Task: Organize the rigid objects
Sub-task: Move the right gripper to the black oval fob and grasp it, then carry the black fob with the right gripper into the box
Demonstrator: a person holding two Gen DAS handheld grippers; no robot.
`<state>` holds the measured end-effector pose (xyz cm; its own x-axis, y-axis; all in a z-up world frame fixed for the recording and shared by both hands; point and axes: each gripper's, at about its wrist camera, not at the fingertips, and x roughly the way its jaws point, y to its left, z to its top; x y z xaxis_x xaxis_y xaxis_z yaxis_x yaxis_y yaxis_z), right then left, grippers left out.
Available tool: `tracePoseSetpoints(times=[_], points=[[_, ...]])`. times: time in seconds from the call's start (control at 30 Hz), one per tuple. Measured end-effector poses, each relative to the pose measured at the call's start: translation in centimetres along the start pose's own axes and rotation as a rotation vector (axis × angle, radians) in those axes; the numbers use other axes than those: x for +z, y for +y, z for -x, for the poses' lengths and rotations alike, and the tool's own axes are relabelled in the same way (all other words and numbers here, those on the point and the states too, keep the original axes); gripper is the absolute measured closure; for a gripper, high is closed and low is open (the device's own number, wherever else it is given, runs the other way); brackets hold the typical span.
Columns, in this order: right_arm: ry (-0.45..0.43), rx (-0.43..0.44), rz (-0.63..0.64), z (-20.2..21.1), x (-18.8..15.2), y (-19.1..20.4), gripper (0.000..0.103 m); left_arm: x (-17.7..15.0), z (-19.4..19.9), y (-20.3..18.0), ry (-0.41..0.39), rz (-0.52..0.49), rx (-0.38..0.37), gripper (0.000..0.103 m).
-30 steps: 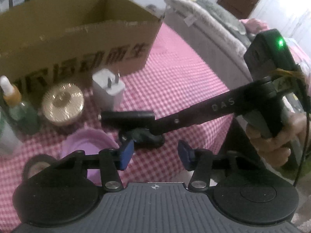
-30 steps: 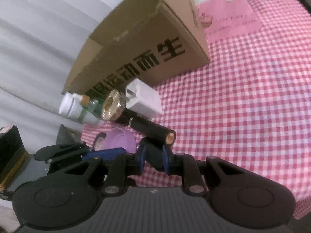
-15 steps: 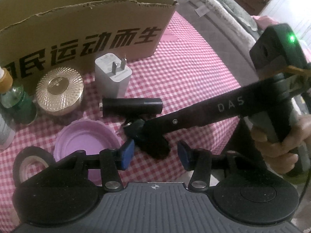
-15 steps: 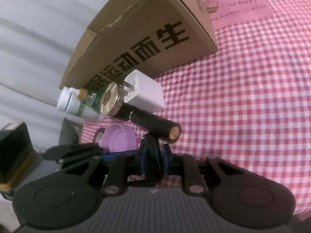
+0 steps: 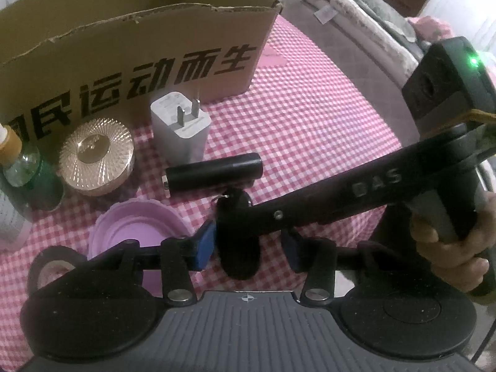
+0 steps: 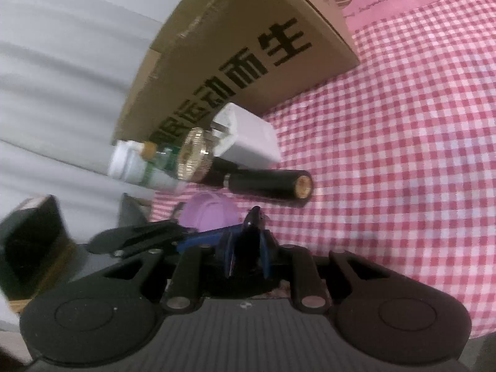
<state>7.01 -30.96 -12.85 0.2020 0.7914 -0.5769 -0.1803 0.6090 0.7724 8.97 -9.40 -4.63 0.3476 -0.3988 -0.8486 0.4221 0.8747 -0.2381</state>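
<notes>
A black car key fob (image 5: 237, 235) with a metal ring is held above the red checked cloth. My right gripper (image 6: 246, 252) is shut on the fob (image 6: 249, 241); its arm (image 5: 356, 192) reaches in from the right in the left wrist view. My left gripper (image 5: 248, 245) is open, its blue pads on either side of the fob without gripping it. A black cylinder (image 5: 214, 170) lies just beyond on the cloth, also seen in the right wrist view (image 6: 266, 184). An open cardboard box (image 5: 133, 40) stands behind.
A white plug adapter (image 5: 181, 128), a gold round jar (image 5: 96, 155), a purple lid (image 5: 136, 232), a tape roll (image 5: 51, 266) and small bottles (image 5: 18, 167) stand in front of the box. A grey sofa (image 5: 356, 24) lies beyond the table's right edge.
The right gripper has lifted the key fob off the cloth and brought it back between my left gripper's open fingers. The left gripper has moved closer to the objects.
</notes>
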Motion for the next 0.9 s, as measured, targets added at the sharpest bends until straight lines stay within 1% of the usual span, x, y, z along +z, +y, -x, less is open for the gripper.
tracePoseSetpoints(times=[0.17,0.33,0.43,0.53,0.73,0.9], points=[[-0.017,0.000,-0.042,-0.4,-0.1,-0.1,0.083,0.0,-0.1,-0.7,-0.002,-0.035,0.048,0.069],[-0.042,0.024,-0.128,0.3,-0.2,-1.3,0.083,0.1,-0.1,-0.6,0.002,-0.028,0.054,0.072],[-0.061,0.037,-0.157,0.6,-0.3,-1.7,0.083,0.2,-0.2,-0.7,0.008,-0.035,0.060,0.075],[-0.082,0.038,-0.176,1.1,-0.5,-1.9,0.083,0.3,-0.3,-0.9,0.011,-0.041,0.061,0.076],[-0.128,0.032,-0.159,1.9,-1.0,-0.5,0.084,0.1,1.1,-1.6,-0.028,-0.056,0.066,0.076],[-0.188,0.016,-0.077,3.7,-1.7,2.6,0.084,0.2,4.1,-2.3,-0.097,-0.083,0.071,0.076]])
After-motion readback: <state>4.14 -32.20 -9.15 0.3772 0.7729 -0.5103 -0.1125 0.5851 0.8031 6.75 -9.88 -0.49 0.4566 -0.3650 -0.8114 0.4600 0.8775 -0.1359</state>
